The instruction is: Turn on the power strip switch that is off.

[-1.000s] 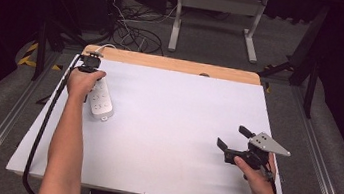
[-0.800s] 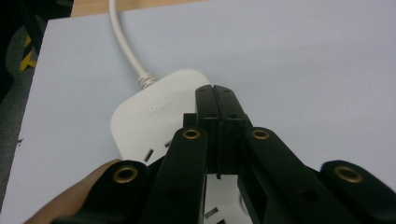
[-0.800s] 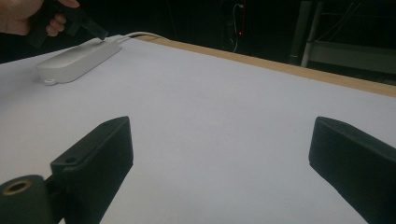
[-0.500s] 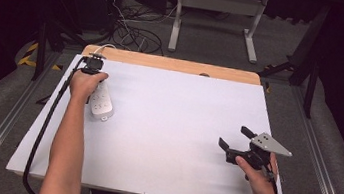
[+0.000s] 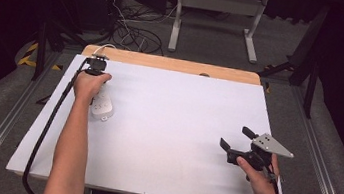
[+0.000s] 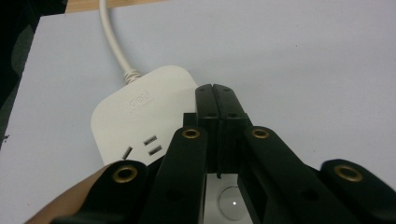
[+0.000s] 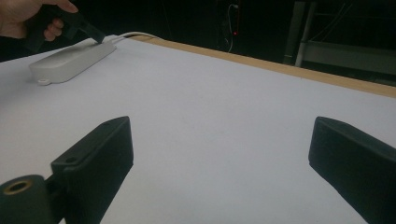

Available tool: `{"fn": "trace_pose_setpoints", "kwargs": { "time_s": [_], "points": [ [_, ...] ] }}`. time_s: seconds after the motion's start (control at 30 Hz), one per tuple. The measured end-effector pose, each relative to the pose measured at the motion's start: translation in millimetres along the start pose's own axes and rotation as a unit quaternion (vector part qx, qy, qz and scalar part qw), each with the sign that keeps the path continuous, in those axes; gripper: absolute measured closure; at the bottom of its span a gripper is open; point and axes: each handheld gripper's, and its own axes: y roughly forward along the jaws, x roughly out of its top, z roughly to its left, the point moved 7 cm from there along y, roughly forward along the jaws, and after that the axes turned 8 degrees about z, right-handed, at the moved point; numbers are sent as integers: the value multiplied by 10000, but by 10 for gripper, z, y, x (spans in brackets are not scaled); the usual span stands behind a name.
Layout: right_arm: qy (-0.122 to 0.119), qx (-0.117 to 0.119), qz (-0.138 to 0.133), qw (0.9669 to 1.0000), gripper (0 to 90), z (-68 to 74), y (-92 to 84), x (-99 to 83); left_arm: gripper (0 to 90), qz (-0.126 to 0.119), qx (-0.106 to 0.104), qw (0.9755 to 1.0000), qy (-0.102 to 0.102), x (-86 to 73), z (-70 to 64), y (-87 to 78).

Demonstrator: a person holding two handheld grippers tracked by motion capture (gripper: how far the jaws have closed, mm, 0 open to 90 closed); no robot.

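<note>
Two grippers work above a white table (image 5: pixel 171 127): near its far left corner lies a white power strip (image 6: pixel 140 112), the left gripper (image 6: pixel 216 91) poised over it with jaws pressed together, empty. Well apart, the right gripper (image 5: pixel 236 138) hovers, jaws spread wide, holding nothing.

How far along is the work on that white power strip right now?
Done: nothing shows as finished; the power strip lies flat with its sockets bare. In hand: the left gripper, jaws shut, rests over the strip's top, perhaps pressing its round button. Left: the right gripper waits open, apart from the strip, above the white table.
</note>
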Motion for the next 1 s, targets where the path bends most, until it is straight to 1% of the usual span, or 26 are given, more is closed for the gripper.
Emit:
{"fn": "trace_pose_setpoints", "kwargs": {
  "time_s": [0.03,0.1,0.13,0.2,0.27,0.43,0.57,0.67,0.73,0.8,0.87,0.9,0.97,1.0],
  "points": [
    [6,-14,11,10000,70,-4,-2,-3,900,10,-9,10000,-12,-4,1,-3],
    [6,-19,19,10000,70,-6,-1,-5,900,-9,28,10000,69,-8,-6,-3],
    [-1,-20,26,10000,71,-7,1,-7,900,-21,29,10000,52,-9,-6,-3],
    [-3,-17,22,10000,72,-5,4,-4,900,-12,-52,10000,-31,-12,0,-5],
    [-3,-10,22,10000,72,-4,4,-4,900,-24,-91,9999,-51,-17,10,-7],
    [7,-12,19,10000,72,-5,4,-1,900,63,-235,9996,-158,-35,37,-24],
    [0,0,16,10000,74,-3,7,2,900,42,-225,9997,-122,-35,38,-22],
    [-8,12,27,10000,74,2,11,0,900,60,-299,9994,-159,-33,47,-22],
    [2,26,18,10000,74,8,10,2,900,99,-299,9993,-176,-35,54,-28],
    [0,26,16,10000,74,6,9,2,900,98,-387,9988,-281,-37,70,-29],
    [23,23,33,10000,74,-2,8,-8,899,99,-561,9978,-337,-32,85,-28],
    [33,17,38,10000,74,-6,10,-9,900,22,-571,9975,-418,-7,124,-40],
    [40,13,38,10000,74,-9,11,-9,900,-10,-590,9974,-419,5,146,-49],
    [47,16,34,10000,74,-9,15,-6,900,-16,-546,9975,-457,11,170,-59]
  ]
}}
